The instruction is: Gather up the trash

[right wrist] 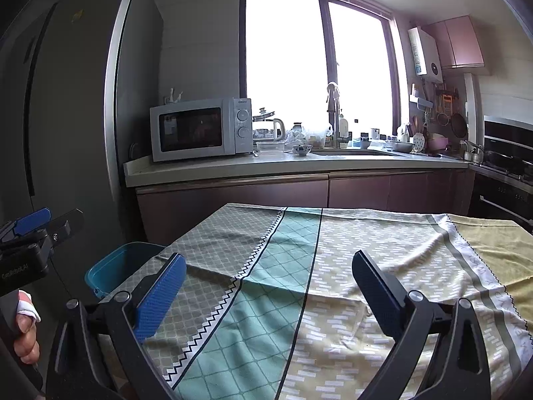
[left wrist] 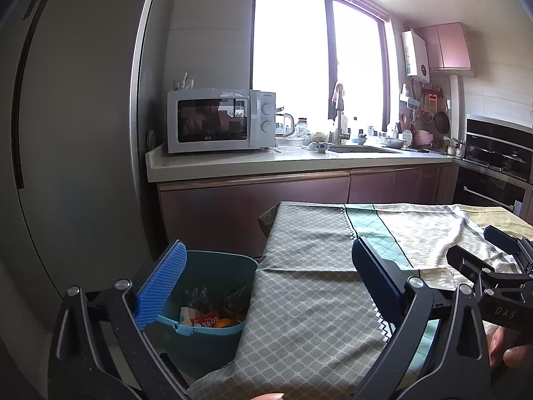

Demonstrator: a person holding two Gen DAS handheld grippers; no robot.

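Left gripper (left wrist: 266, 286): my fingers are spread wide with nothing between them, held over the left edge of the tabletop, the left finger above the bin.
Right gripper (right wrist: 269, 291): fingers also spread wide and empty, held above the middle of the cloth.
Trash bin (left wrist: 213, 300): a teal bin on the floor just beside the tabletop's left edge, partly under the hanging cloth; its rim shows at (right wrist: 113, 266) in the right wrist view.
Trash (left wrist: 208, 320): wrappers lie inside the bin, among them a red packet, a white scrap and something orange.
Tablecloth (right wrist: 299, 266): patterned in grey, teal and yellow bands, covering the tabletop, with only folds showing where I can see it.
Background: a white microwave (right wrist: 200, 130) stands on the kitchen counter (right wrist: 299, 163) under the window, well apart from both grippers.
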